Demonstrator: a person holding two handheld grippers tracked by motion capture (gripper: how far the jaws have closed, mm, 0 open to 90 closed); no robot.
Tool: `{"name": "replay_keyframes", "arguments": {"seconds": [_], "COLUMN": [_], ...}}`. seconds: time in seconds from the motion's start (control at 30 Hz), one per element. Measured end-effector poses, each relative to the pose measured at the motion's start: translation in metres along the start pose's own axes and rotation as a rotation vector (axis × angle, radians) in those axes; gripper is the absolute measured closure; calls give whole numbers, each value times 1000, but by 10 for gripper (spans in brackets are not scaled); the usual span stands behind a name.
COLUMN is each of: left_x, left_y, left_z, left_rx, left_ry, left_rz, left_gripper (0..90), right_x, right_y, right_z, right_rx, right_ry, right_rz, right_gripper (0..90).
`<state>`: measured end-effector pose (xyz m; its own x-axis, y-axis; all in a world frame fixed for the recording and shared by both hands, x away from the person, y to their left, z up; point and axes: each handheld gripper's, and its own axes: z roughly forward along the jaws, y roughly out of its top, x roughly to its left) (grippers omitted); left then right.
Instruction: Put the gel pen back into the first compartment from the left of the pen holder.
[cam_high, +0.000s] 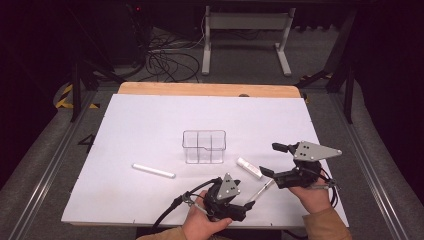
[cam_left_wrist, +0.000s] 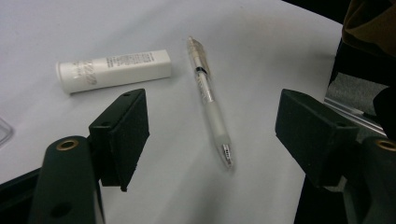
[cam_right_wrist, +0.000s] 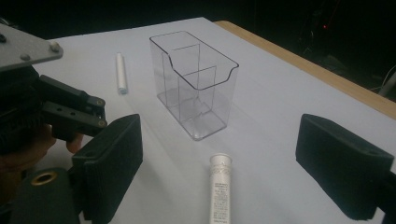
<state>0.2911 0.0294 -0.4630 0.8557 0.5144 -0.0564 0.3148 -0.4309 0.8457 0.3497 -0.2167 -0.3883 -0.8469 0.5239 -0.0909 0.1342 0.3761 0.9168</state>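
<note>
A clear pen (cam_left_wrist: 210, 100) lies on the white table top, in line with the gap of my left gripper (cam_left_wrist: 212, 126); the jaws stand open on either side of it and do not touch it. In the high view the left gripper (cam_high: 245, 197) is near the front edge, at the pen (cam_high: 260, 191). A white tube (cam_left_wrist: 114, 70) lies just past the pen. My right gripper (cam_right_wrist: 219, 144) is open, the white tube (cam_right_wrist: 218, 186) lying on the table between its jaws, untouched. Beyond stands a clear compartment box (cam_right_wrist: 194, 84). In the high view the right gripper (cam_high: 272, 160) is right of the tube (cam_high: 248, 167).
A white stick (cam_high: 153, 171) lies left of the clear box (cam_high: 204, 146). The white sheet (cam_high: 150, 120) covers a wooden table whose far edge (cam_high: 210, 89) shows. The left gripper's body (cam_right_wrist: 46, 107) sits close on the left in the right gripper view. Cables trail off the front edge.
</note>
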Motion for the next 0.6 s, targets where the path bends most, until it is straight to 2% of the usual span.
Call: {"name": "replay_keyframes", "arguments": {"seconds": [0.17, 0.27, 0.43, 0.53, 0.6], "left_x": [-7, -9, -12, -12, -11], "left_y": [-3, -5, -7, -8, -8], "left_z": [10, 14, 22, 24, 25], "left_rx": [18, 28, 40, 34, 34], "left_ry": [18, 27, 16, 14, 12], "left_rz": [39, 49, 71, 42, 43], "left_gripper": [266, 273, 309, 340, 343], "right_x": [-1, -1, -1, -1, -1], "right_y": [-1, -1, -1, -1, -1], "right_z": [0, 0, 1, 1, 0], "right_rx": [-1, -1, 4, 4, 3], "right_ry": [0, -2, 1, 2, 2], "right_rz": [3, 1, 0, 3, 4], "right_gripper": [153, 152, 153, 153, 152]}}
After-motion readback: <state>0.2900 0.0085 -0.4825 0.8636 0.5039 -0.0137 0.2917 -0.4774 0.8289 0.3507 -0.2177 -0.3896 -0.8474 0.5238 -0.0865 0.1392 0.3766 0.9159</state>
